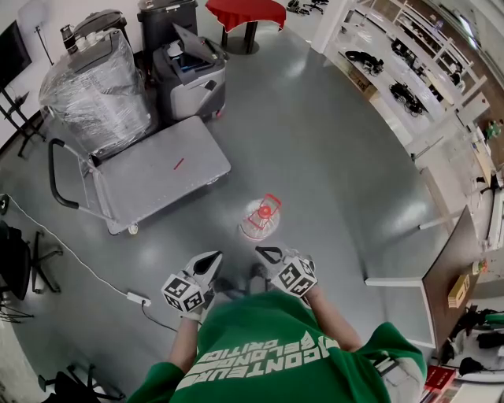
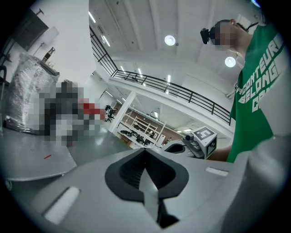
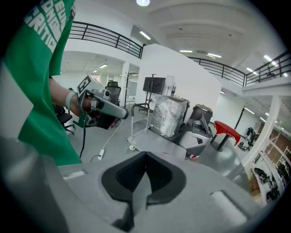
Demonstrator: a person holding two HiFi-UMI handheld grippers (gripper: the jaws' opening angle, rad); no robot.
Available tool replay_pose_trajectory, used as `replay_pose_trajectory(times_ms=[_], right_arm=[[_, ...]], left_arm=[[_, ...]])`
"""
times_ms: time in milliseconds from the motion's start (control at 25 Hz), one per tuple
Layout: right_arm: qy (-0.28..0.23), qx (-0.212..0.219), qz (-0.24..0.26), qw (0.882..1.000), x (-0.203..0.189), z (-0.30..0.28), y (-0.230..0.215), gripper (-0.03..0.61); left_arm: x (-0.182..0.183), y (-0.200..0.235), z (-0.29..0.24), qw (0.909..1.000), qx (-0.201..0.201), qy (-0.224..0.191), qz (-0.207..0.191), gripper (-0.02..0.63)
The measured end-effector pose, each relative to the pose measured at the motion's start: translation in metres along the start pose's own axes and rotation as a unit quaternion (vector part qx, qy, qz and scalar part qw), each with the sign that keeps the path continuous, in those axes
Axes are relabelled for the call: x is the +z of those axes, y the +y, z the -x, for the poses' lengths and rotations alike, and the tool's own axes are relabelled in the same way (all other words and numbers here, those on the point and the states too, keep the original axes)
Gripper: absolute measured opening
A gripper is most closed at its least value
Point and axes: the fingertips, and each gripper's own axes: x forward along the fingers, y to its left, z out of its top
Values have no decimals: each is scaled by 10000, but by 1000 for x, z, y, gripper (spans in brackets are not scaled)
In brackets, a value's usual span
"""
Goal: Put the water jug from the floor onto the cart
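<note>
In the head view the water jug (image 1: pixel 261 218), clear with a red cap and a red handle, stood upright on the grey floor (image 1: pixel 331 157), not on the cart (image 1: pixel 169 169). It lay ahead of both tongs and apart from them, touching neither. The left gripper (image 1: pixel 209 261) was below it and to its left, the right gripper (image 1: pixel 268 253) almost straight below it and the nearer of the 2. Both were held close in front of the person's green shirt (image 1: pixel 268 346), side by side, their tips angled toward each other. In the left gripper view the left gripper (image 2: pixel 145 151) had its 2 jaws closed tip to tip with nothing between them, and the right gripper (image 2: pixel 196 140) showed beyond with its marker cube. In the right gripper view the right gripper (image 3: pixel 146 155) was likewise pressed together and empty, with the left gripper (image 3: pixel 101 107) at the left of that view. The cart, a flat grey platform with a black handle (image 1: pixel 55 169) at its far left end, stood up and to the left of the jug, well apart from it. Its deck was bare apart from a small red mark (image 1: pixel 179 164). Behind it stood a plastic-wrapped bundle (image 1: pixel 94 90) and a grey machine (image 1: pixel 189 75), with a red round table (image 1: pixel 246 12) farther back.
</note>
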Motion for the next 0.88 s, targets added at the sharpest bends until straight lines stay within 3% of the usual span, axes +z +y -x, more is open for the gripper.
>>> replay_pose_trajectory(times_ms=[600, 880], right_arm=[[-260, 351, 361, 9984, 32, -42, -40, -8], [-277, 367, 345, 9983, 26, -49, -66, -8]], left_arm=[[17, 19, -22, 9998, 190, -42, -13, 9], [35, 31, -39, 9995, 285, -74, -131, 9]])
